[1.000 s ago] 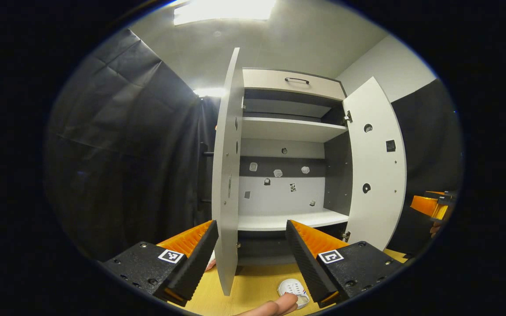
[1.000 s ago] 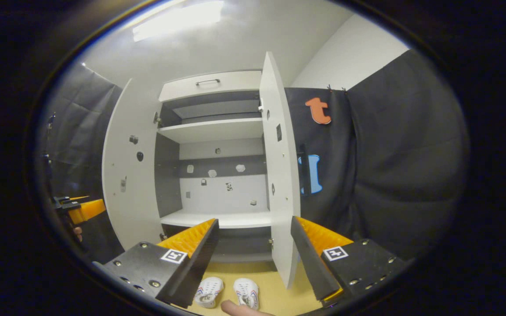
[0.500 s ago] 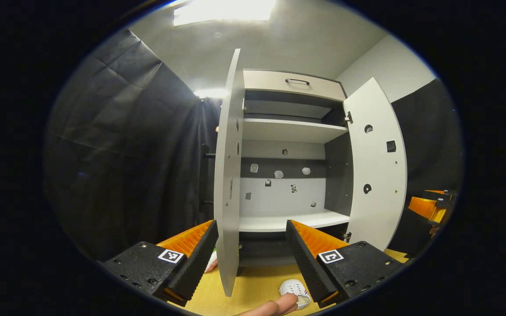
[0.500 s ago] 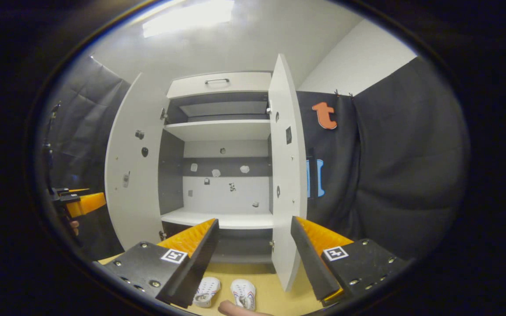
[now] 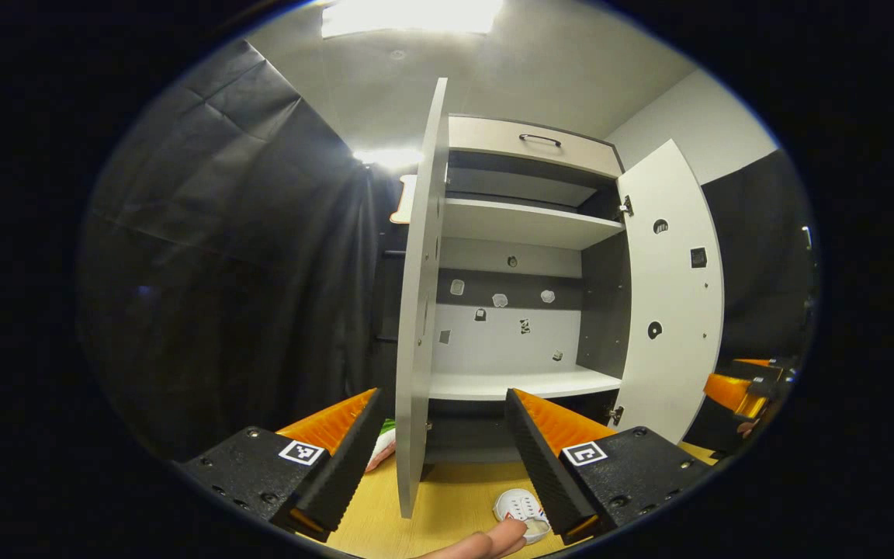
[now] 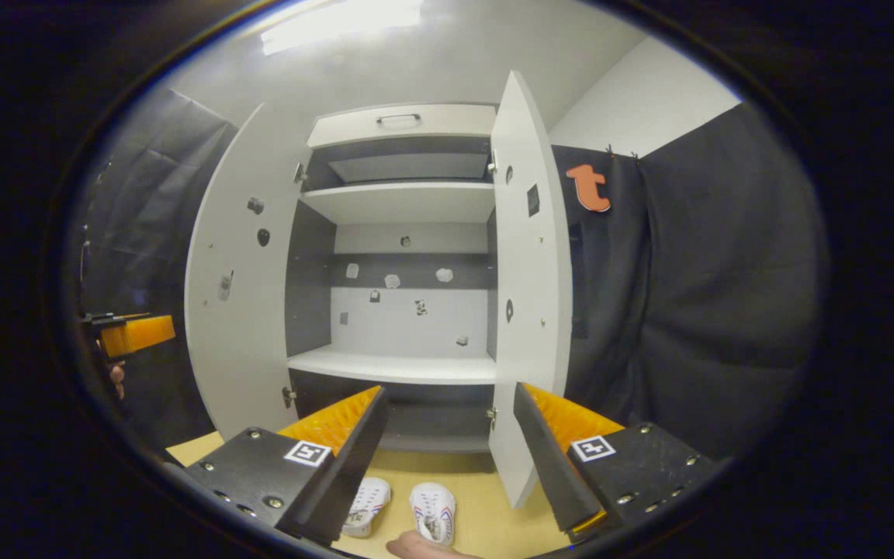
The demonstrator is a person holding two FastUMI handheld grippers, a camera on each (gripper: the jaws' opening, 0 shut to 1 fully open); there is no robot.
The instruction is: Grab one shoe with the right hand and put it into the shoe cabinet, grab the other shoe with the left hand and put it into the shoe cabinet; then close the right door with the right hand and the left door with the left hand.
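- Two small white shoes lie on the yellow wooden floor [image 6: 486, 520] in front of the shoe cabinet [image 6: 404, 124]; in the right gripper view the left shoe [image 6: 364, 505] and the right shoe [image 6: 433, 511] sit side by side, toes toward the cabinet, just apart from each other.
- A fingertip [image 6: 416, 548] shows at the bottom edge of that view, just below the right shoe.
- In the left gripper view one white shoe [image 5: 523, 508] lies beside the inner edge of that gripper's right finger, with a person's finger [image 5: 486, 542] touching its near end.
- The right gripper [image 6: 447, 442] hangs above the shoes with its two fingers spread wide apart and nothing between them.
- The left gripper [image 5: 441, 442] is likewise spread wide and holds nothing; the edge of the left door [image 5: 420, 310] stands in the gap between its fingers.
- The cabinet stands with both doors swung out: the left door [image 6: 237, 272] and the right door [image 6: 528, 295] stand open.
- Inside, a lower white shelf [image 6: 393, 365] and an upper white shelf [image 6: 404, 203] are bare, and a drawer with a dark handle [image 6: 397, 119] sits at the top.
- The back panel [image 6: 400, 318] carries several small markers.
- Black cloth [image 6: 695, 295] hangs to either side of the cabinet, and a ceiling light [image 5: 408, 15] glows overhead.
- The other gripper shows at the far edge of each view: the left one [image 6: 133, 334] and the right one [image 5: 746, 384].
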